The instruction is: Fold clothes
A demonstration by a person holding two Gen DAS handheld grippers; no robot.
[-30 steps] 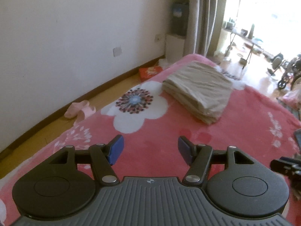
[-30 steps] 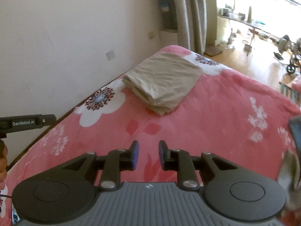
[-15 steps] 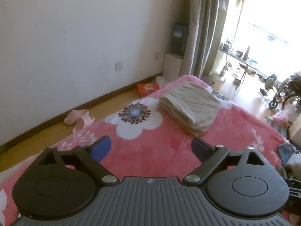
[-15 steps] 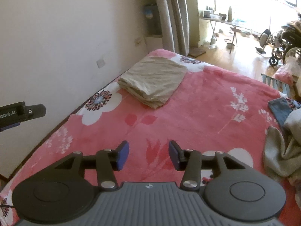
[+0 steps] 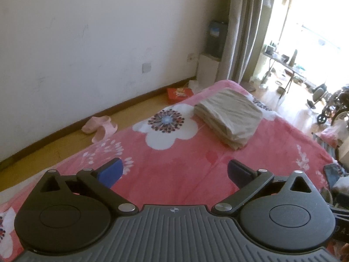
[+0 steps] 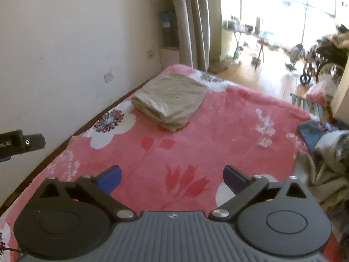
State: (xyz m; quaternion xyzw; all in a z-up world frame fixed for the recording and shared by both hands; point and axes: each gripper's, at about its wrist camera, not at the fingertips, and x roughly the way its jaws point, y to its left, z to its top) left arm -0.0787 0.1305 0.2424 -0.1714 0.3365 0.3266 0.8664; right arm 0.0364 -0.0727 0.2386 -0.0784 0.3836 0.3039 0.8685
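The tan folded cloth [image 5: 229, 118] lies in a neat, flat stack of layers with only small wrinkles on top, near the far corner of the pink flowered bed [image 5: 185, 163], close to the wall, so this piece looks done. Both the left hand-held gripper [image 5: 174, 172] and the right hand-held gripper [image 6: 172, 175] have just been opening their jaws, which now stand wide with nothing between them. I think the next move is to reach for the messy pile of clothes [image 6: 327, 159] at the right edge of the bed and grab one piece to fold.
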